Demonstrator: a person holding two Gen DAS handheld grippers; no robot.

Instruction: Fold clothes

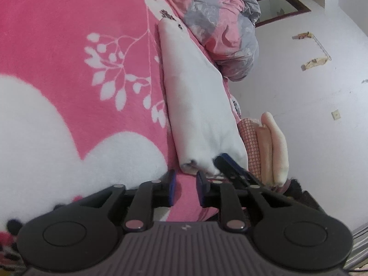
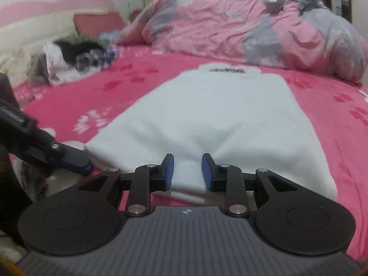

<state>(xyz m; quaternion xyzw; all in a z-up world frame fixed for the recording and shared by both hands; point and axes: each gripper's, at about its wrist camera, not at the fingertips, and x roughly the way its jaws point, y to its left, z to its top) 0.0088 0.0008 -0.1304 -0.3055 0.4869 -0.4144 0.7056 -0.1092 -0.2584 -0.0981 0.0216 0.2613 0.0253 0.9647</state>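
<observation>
Closest to the lens in the right wrist view is the right gripper, its 2 blue pads parted by a narrow gap, and a raised fold at the near hem of the white garment sits right in that gap. Whether the pads actually press on the cloth, I cannot tell; the fabric bunches up between them. The garment stretches away from this gripper in a long folded strip across the pink bed cover, its printed collar at the far end. Beyond that collar lies a rumpled pink and grey duvet. Far off to the gripper's left, a blurred heap of dark and white clothes sits near the headboard.

Over to the left wrist view: the left gripper has its jaws slightly apart with only pink bed cover showing between them, nothing held. The garment's near corner lies just ahead of it and a touch to its right. The right gripper's dark finger comes in there too, resting against that same end of the cloth. Further right of the left gripper, a stack of folded peach and checked fabrics sits at the bed's edge, with the white floor beyond.

In the right wrist view the left gripper reaches in from the left, its tip at the garment's near left corner.
</observation>
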